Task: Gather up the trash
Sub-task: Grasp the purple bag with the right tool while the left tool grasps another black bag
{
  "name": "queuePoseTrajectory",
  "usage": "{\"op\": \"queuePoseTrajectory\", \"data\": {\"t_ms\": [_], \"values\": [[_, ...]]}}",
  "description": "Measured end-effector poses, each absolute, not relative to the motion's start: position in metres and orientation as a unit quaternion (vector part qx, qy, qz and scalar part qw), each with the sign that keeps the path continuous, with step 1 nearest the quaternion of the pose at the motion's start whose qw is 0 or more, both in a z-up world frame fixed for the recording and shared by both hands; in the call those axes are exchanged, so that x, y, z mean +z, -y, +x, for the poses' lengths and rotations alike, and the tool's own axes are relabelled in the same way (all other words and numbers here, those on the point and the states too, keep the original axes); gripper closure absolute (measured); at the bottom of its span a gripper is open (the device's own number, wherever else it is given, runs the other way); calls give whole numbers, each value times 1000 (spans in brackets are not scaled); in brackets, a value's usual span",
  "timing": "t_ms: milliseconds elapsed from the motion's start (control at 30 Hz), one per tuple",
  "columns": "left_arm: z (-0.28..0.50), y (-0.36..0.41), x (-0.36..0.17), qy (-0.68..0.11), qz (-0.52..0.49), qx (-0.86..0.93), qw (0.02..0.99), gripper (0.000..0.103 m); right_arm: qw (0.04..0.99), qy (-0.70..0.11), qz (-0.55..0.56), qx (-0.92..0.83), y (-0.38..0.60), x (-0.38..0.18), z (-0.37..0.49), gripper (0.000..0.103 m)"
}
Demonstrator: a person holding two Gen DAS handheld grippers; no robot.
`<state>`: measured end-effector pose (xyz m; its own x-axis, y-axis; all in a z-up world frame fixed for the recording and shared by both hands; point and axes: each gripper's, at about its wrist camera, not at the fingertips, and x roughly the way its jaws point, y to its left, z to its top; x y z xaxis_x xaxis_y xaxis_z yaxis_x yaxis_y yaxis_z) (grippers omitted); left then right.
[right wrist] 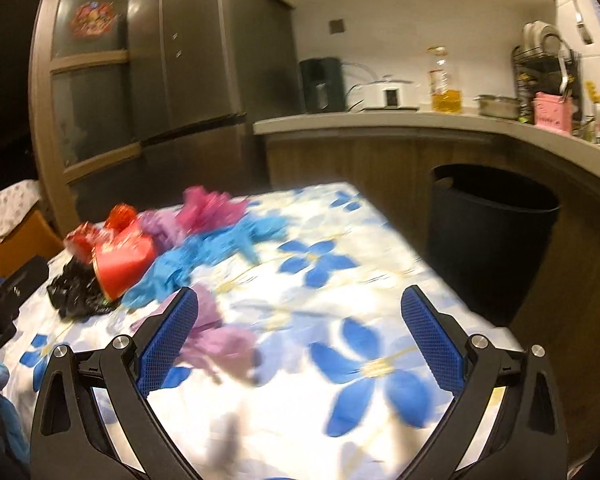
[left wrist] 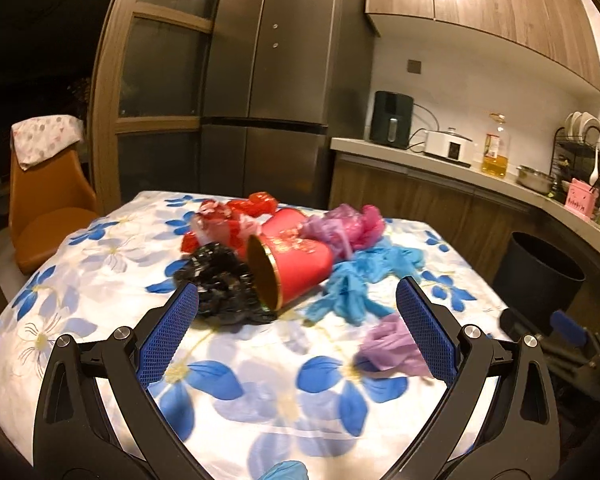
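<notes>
A heap of trash lies on the flowered table [left wrist: 112,264]: a red tin [left wrist: 296,264] on its side, a black crumpled bag [left wrist: 220,284], blue bags [left wrist: 356,284], pink-purple bags [left wrist: 344,228], red wrappers [left wrist: 228,216] and a lone purple bag [left wrist: 392,350]. My left gripper [left wrist: 298,308] is open and empty, just short of the tin and black bag. My right gripper [right wrist: 300,320] is open and empty above the table [right wrist: 380,248], with the purple bag [right wrist: 224,340] by its left finger. The heap lies further left, with the red tin [right wrist: 124,260].
A black bin [right wrist: 488,236] stands on the floor right of the table, also in the left view [left wrist: 540,272]. A kitchen counter [right wrist: 420,124] with appliances runs behind. A fridge [left wrist: 276,72] and an orange chair [left wrist: 48,216] stand beyond the table.
</notes>
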<state>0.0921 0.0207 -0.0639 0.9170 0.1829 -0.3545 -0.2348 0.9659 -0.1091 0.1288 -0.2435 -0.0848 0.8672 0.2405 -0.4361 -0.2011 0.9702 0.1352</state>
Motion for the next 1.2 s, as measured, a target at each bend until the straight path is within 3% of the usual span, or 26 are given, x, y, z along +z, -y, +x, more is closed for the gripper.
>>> {"op": "queuePoseTrajectory", "data": {"t_ms": [333, 400, 467, 600, 667, 767, 833, 933, 1033, 1200], "values": [[97, -61, -74, -174, -86, 150, 969, 5, 956, -240, 26, 165, 187, -96, 146, 12], [100, -67, -75, -174, -83, 159, 968, 5, 955, -245, 20, 167, 180, -99, 148, 18], [105, -77, -76, -178, -81, 169, 966, 5, 952, -255, 12, 168, 176, -104, 152, 33], [112, -91, -79, -180, -93, 183, 962, 5, 946, -272, 5, 176, 169, -112, 157, 52], [116, -95, -81, -184, -98, 180, 961, 5, 944, -276, -1, 181, 166, -115, 158, 69], [121, -94, -82, -191, -98, 176, 961, 5, 942, -279, -8, 186, 163, -117, 159, 87], [124, -92, -83, -195, -96, 178, 960, 5, 943, -277, -7, 186, 163, -116, 157, 94], [132, -92, -87, -213, -90, 176, 957, 6, 946, -267, 0, 185, 168, -110, 153, 97], [141, -93, -96, -238, -89, 169, 952, 18, 947, -262, 7, 187, 174, -103, 150, 97], [149, -104, -106, -267, -115, 161, 943, 52, 950, -249, 18, 185, 185, -90, 143, 97]]}}
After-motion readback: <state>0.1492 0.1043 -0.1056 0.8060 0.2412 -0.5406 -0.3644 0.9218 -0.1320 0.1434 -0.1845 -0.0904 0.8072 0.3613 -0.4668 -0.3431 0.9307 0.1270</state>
